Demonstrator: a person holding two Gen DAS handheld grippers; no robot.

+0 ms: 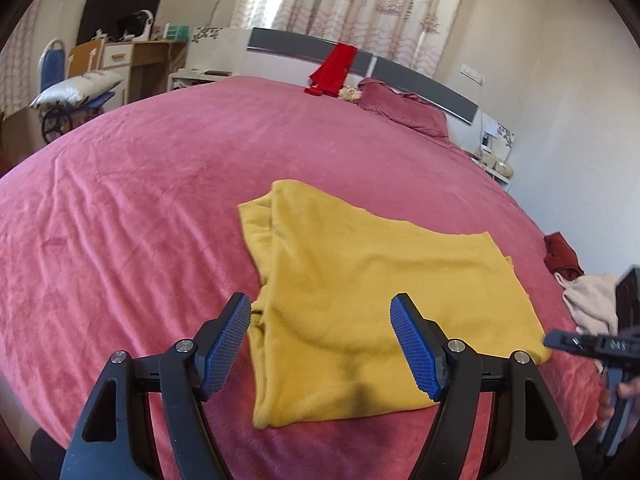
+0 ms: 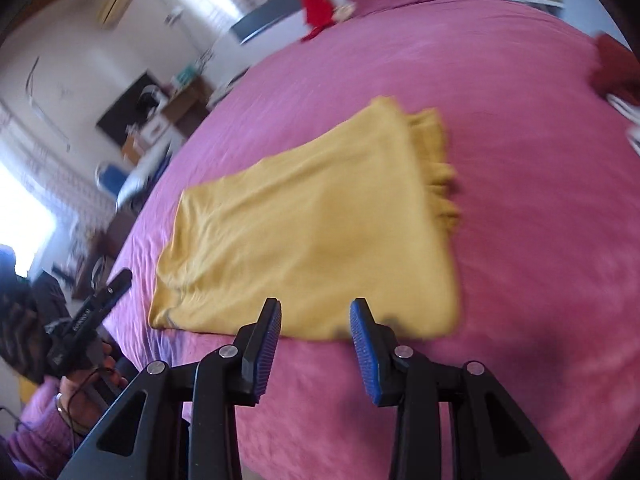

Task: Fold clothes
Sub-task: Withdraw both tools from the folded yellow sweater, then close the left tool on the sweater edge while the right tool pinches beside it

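Note:
A yellow garment [image 1: 360,292] lies folded into a rough rectangle on the pink bed cover [image 1: 140,200]. My left gripper [image 1: 322,316] hovers open just above the garment's near edge, nothing between its blue pads. In the right wrist view the same yellow garment [image 2: 312,224] lies ahead, blurred by motion. My right gripper [image 2: 316,316] is open at the garment's near edge, holding nothing. The right gripper also shows at the right edge of the left wrist view, as a black tool in a hand [image 1: 612,396].
A beige garment [image 1: 588,300] and a dark red one [image 1: 560,252] lie at the bed's right edge. A red cloth [image 1: 332,68] hangs over the headboard beside a pink pillow [image 1: 400,104]. A desk and chair stand far left. A person's hand [image 2: 84,396] holds the left gripper.

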